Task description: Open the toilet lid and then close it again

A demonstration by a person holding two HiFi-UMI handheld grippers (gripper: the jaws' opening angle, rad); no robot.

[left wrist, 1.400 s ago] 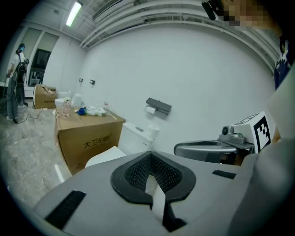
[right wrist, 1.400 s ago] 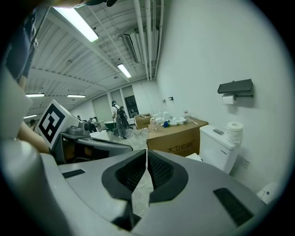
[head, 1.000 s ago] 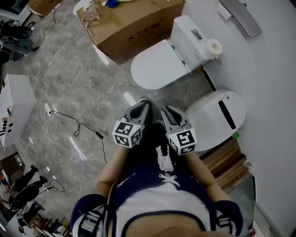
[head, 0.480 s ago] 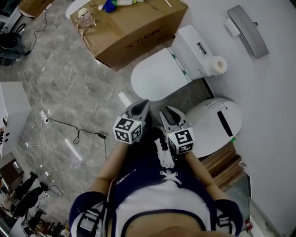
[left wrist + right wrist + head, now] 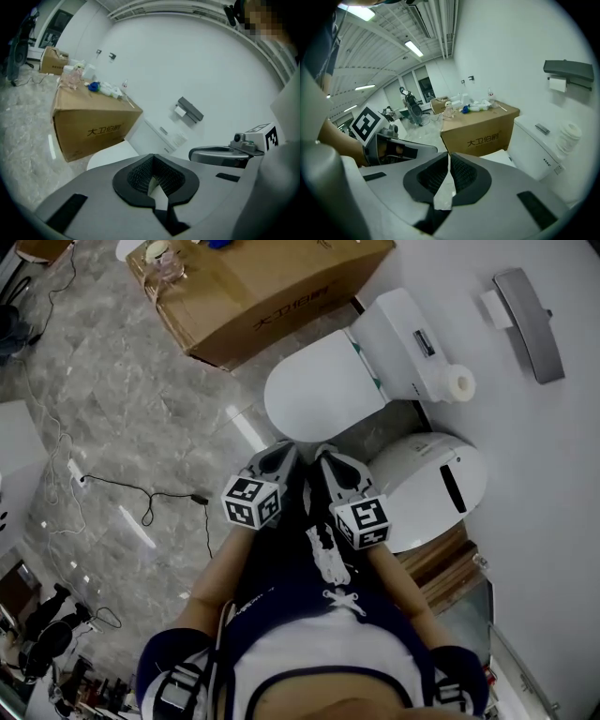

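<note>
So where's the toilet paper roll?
Head view, upper right: the toilet paper roll sits at the white toilet tank's corner, by the wall.
</note>
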